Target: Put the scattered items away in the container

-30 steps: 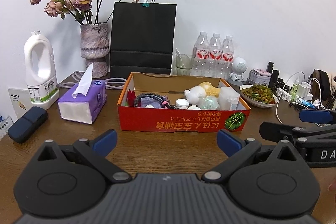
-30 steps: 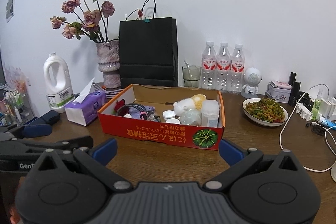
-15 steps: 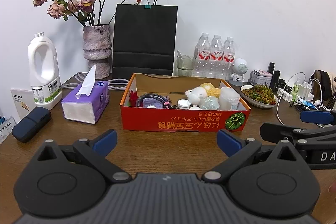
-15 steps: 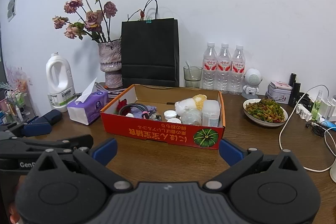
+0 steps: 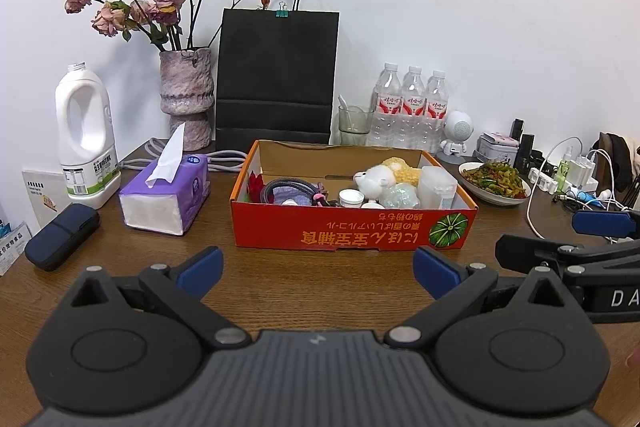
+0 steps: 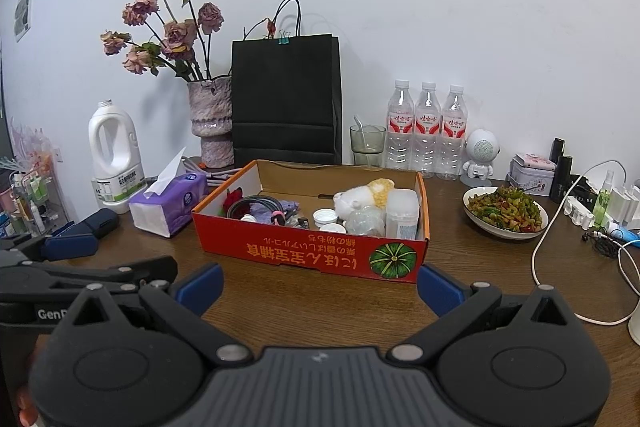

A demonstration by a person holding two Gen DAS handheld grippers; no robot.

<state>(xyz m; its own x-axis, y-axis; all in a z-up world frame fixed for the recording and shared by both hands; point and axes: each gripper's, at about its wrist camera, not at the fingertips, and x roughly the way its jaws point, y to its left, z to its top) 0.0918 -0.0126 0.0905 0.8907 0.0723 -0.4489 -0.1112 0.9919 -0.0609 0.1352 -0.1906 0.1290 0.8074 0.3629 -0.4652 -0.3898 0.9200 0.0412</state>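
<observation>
Both grippers hover low over the table's near edge, empty: left gripper (image 5: 318, 273) fingers wide apart, right gripper (image 6: 320, 285) fingers wide apart too. Bare wood table (image 5: 320, 291) between the blue pads and the box, nothing in that strip. Red cardboard box (image 5: 352, 231) sits mid-table, open top, near wall facing the grippers. Inside: coiled cable (image 5: 282, 187) and a red flower at the left end, white caps mid, plush toy (image 5: 376, 177) and a frosted plastic jar (image 5: 436, 183) at the right end. Left of box, apart from it: purple tissue pack (image 5: 166, 199), dark case (image 5: 62, 237) near the left edge, white jug (image 5: 86, 135) behind. Right of box: bowl of greens (image 6: 505, 211), clear gap between; white cable (image 6: 548, 251) loops toward the right edge. Back edge along the wall: vase of dried roses (image 5: 186, 99), black paper bag (image 5: 276, 75), glass, three water bottles (image 5: 412, 111).
</observation>
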